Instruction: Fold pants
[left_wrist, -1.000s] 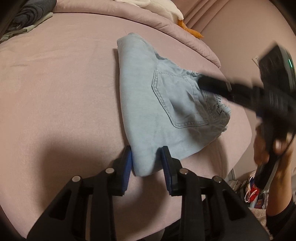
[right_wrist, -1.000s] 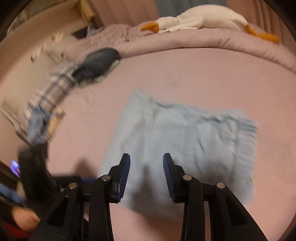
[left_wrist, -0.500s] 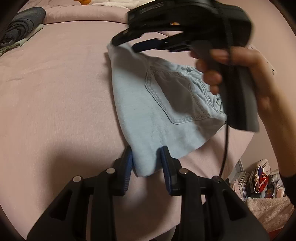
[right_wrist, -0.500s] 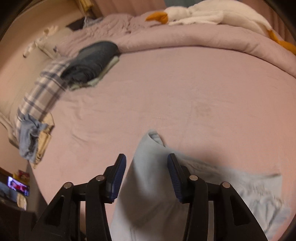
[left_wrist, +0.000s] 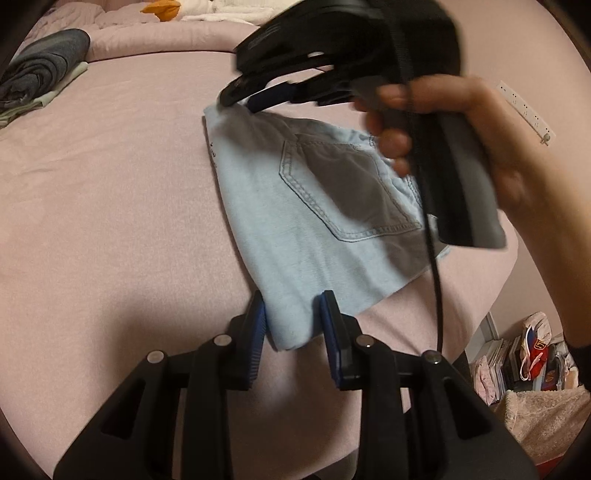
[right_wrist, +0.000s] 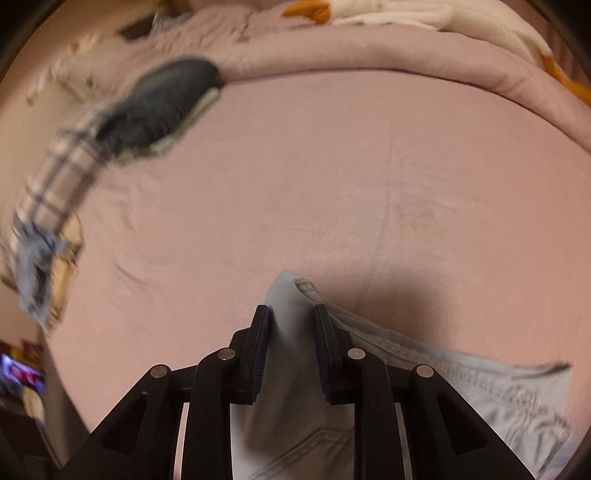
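Folded light-blue denim pants lying on pink bed; we are closing left gripper and right gripper jaws on opposite corners.

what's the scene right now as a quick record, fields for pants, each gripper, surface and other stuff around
pants: light blue jeans, folded, back pocket up
left gripper: fingers either side of the near corner
right gripper: closed on the far corner
surface: pink bed sheet
other: dark folded clothes at the far left edge, plush goose on the rolled duvet, plaid cloth
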